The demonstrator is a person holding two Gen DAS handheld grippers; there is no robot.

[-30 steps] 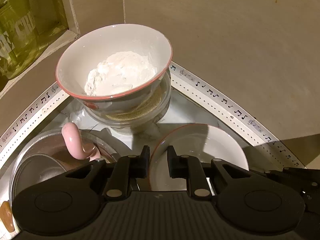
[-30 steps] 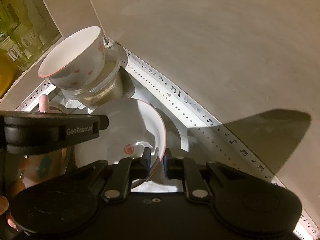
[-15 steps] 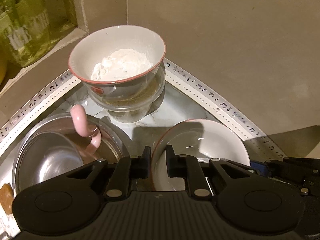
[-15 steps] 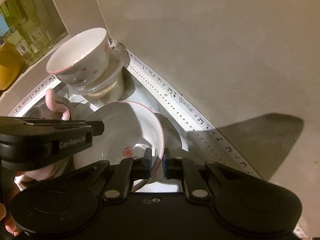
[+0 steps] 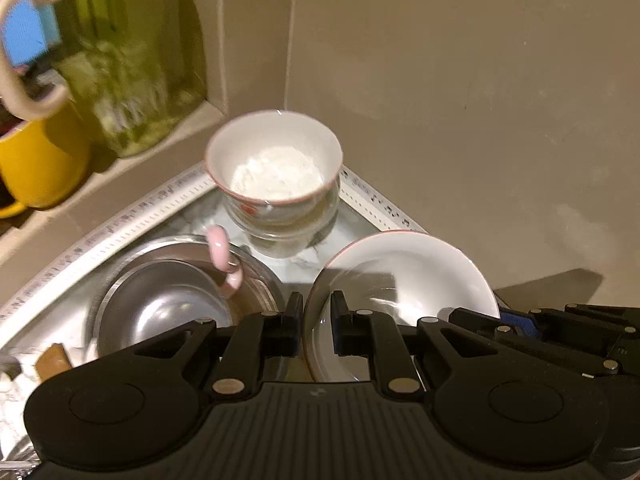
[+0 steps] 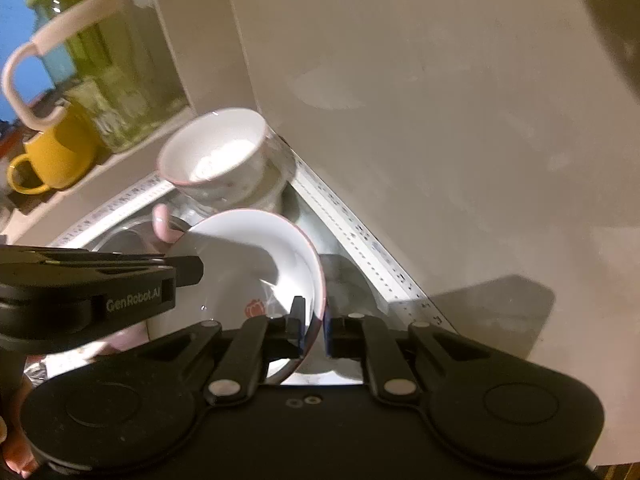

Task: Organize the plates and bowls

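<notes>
In your left view, the left gripper (image 5: 316,312) pinches the near rim of the white bowl (image 5: 404,276), which now sits higher above the steel bowl (image 5: 160,304). In your right view, the right gripper (image 6: 314,322) pinches its other rim (both tongs narrow). The bowl has lifted, ready to move.

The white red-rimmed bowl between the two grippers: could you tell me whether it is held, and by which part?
Yes: the left gripper and right gripper each pinch the white bowl by its rim, on opposite sides.

place: home kitchen | evidence: bowls (image 5: 276,168), yellow mug (image 6: 56,152) (shelf niche)
</notes>
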